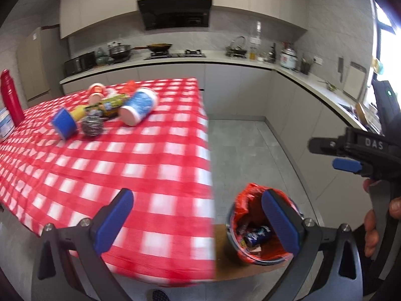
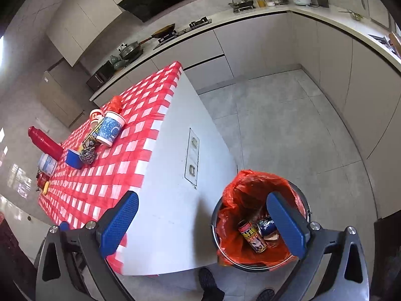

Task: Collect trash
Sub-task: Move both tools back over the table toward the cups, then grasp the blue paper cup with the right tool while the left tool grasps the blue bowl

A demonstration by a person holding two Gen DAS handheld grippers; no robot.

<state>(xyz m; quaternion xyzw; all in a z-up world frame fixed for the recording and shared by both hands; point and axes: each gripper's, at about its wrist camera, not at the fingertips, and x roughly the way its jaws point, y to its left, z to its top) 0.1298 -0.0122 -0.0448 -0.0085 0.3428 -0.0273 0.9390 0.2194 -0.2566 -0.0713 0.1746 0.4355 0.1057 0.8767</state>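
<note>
My left gripper hangs open and empty over the near corner of the red-checked table. Far back on the cloth lie a blue-white cup on its side, a steel scrubber, a blue roll, a red-white cup and a snack packet. On the floor beside the table stands a bin with a red bag. It holds a printed can and a blue can. My right gripper is wide open and empty above the bin's near rim; the right gripper also shows at the right edge.
A red bottle and a white tub stand at the table's far left. Kitchen counters with pans and a rice cooker run along the back and right walls. Grey floor lies between. A person's hand and shoes show.
</note>
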